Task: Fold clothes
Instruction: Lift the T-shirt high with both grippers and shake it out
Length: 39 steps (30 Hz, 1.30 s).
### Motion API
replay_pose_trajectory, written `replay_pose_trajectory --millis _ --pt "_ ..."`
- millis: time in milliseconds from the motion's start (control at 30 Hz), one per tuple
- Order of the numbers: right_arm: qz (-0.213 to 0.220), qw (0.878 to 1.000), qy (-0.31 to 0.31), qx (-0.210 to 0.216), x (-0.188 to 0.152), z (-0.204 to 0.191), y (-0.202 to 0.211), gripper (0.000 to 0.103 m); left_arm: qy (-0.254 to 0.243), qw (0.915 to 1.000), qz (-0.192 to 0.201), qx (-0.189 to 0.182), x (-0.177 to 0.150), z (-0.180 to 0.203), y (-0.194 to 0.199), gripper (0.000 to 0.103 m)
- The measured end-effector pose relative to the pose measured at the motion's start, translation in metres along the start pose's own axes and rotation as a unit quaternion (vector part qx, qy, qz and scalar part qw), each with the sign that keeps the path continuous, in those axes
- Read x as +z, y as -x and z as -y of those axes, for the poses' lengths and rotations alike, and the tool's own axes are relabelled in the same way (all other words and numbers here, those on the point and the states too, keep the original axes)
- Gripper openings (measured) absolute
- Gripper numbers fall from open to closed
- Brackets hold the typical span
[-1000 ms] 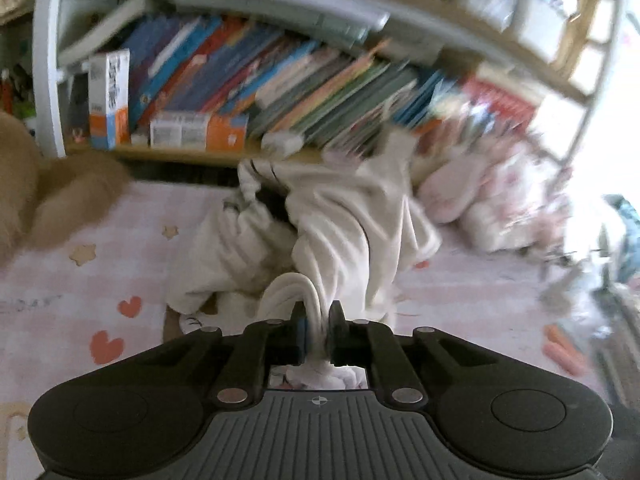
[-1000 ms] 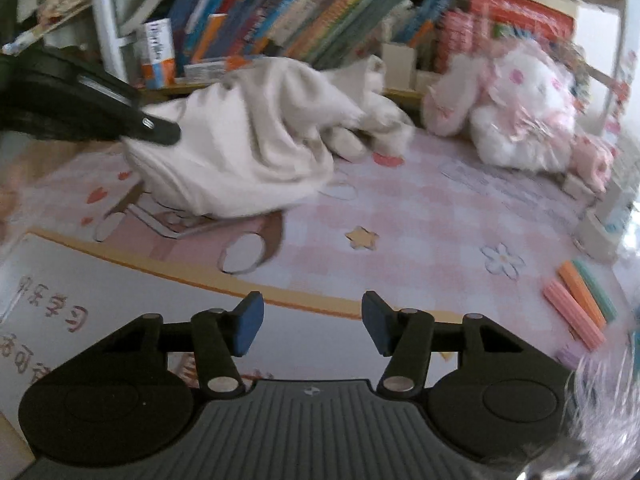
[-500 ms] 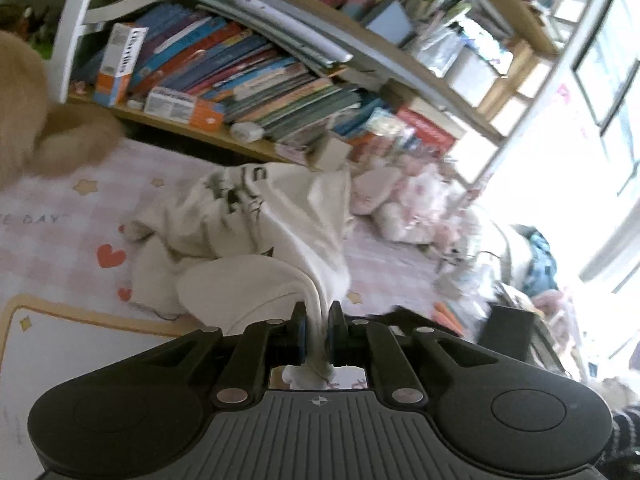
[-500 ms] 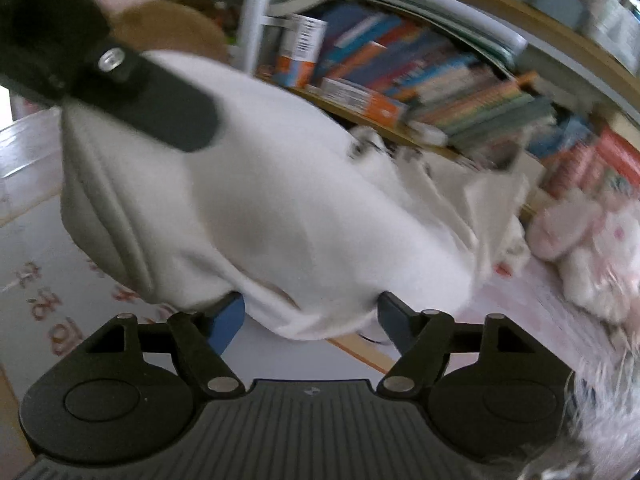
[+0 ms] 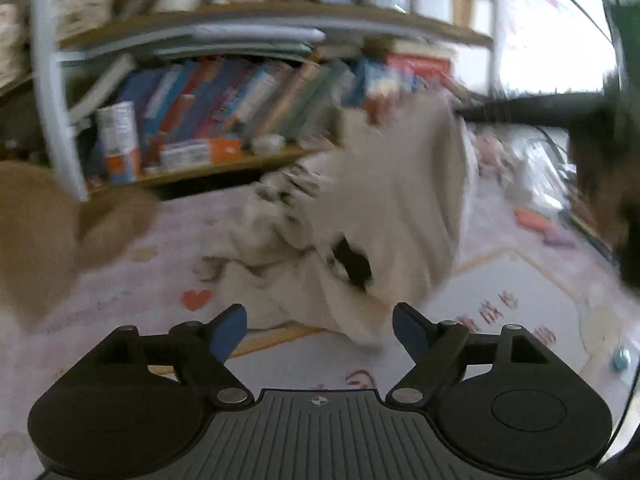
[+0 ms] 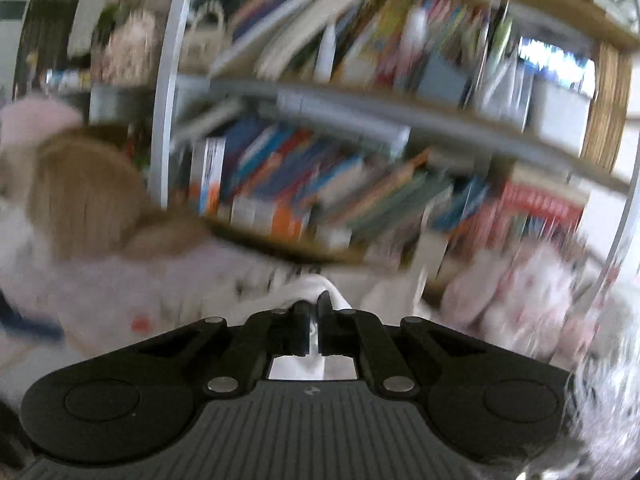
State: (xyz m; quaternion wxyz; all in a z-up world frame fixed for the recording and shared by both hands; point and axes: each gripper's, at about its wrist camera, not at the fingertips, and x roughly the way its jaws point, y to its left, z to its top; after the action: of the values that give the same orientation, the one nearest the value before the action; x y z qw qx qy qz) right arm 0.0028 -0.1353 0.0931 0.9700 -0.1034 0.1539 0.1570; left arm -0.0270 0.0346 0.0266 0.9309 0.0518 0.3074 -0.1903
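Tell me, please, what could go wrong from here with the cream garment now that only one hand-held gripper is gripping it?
1. The right hand-held gripper pinches only a narrow fold of the cream garment; the hanging bulk could pull it free.
2. The left hand-held gripper is opening with no cloth between its pads, so the garment hangs bunched, and a fold may start crooked.
3. The pink plush toys and the bookshelf stand close behind; swinging cloth might snag or knock them.

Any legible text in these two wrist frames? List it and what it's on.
Nothing reads cleanly; both views are motion-blurred.
Red characters on the white mat panel: present, too blurred to read.
Faint lettering on the pink mat: unreadable.
Orange-and-white box on the shelf: print blurred.
Book spines: titles blurred.
Dark print on the cream garment: unreadable.
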Motion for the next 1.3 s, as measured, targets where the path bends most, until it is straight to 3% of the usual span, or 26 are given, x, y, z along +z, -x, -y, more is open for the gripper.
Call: replay_pose_trajectory --millis 133,300,333,367,433,467,633,667,700,767,900,967,1033,1133,1233,1300 --pt "0.016 0.999 -0.032 -0.002 0.024 0.005 0.01 0.003 -0.048 0.9988 0.008 0.009 0.011 0.028 -0.035 0.086" --pt "0.011 0.999 -0.034 -0.026 0.025 0.015 0.02 0.003 -0.133 0.9857 0.049 0.091 0.016 0.051 -0.071 0.085" --pt "0.004 0.999 -0.035 -0.033 0.022 0.02 0.021 0.003 -0.126 0.9864 0.051 0.092 0.016 0.045 -0.075 0.069" --pt "-0.004 0.998 -0.037 -0.04 0.018 0.024 0.022 0.003 -0.105 0.99 0.046 0.082 0.016 0.035 -0.076 0.033" --pt "-0.024 0.998 -0.041 -0.05 0.008 0.034 0.021 0.003 -0.027 0.9981 0.026 0.049 0.02 0.003 -0.072 0.009" --pt "-0.034 0.997 -0.039 -0.048 0.001 0.037 0.02 0.003 0.006 0.9987 0.03 0.042 0.021 -0.011 -0.065 0.004" --pt "-0.094 0.996 0.001 -0.004 -0.035 0.028 0.012 0.007 0.098 0.9901 0.095 0.032 0.045 -0.059 -0.011 0.002" --pt "-0.107 0.994 0.018 0.012 -0.043 0.021 0.009 0.021 0.108 0.9878 0.108 0.033 0.051 -0.065 -0.001 0.002" --pt "-0.119 0.992 0.037 0.021 -0.05 0.012 0.005 0.049 0.111 0.9864 0.117 0.035 0.056 -0.066 0.006 0.002" --pt "-0.137 0.986 0.089 0.038 -0.066 -0.011 -0.004 0.073 0.111 0.9844 0.132 0.037 0.066 -0.063 0.018 0.002" --pt "-0.137 0.967 0.203 0.064 -0.094 -0.061 -0.017 0.082 0.103 0.9832 0.147 0.035 0.078 -0.055 0.032 0.002" --pt "-0.115 0.958 0.262 0.038 -0.104 -0.08 -0.022 0.084 0.099 0.9831 0.149 0.041 0.081 -0.053 0.035 0.002" --pt "-0.093 0.949 0.3 -0.023 -0.111 -0.09 -0.029 0.085 0.097 0.9828 0.149 0.051 0.082 -0.053 0.038 0.002" --pt "-0.063 0.953 0.286 -0.072 -0.11 -0.087 -0.035 0.089 0.106 0.9818 0.147 0.058 0.078 -0.059 0.046 0.002" --pt "-0.039 0.956 0.281 -0.072 -0.105 -0.084 -0.037 0.089 0.116 0.9805 0.146 0.063 0.073 -0.067 0.053 0.002" --pt "-0.027 0.956 0.284 -0.064 -0.101 -0.08 -0.038 0.082 0.123 0.9794 0.145 0.067 0.069 -0.073 0.059 0.002"
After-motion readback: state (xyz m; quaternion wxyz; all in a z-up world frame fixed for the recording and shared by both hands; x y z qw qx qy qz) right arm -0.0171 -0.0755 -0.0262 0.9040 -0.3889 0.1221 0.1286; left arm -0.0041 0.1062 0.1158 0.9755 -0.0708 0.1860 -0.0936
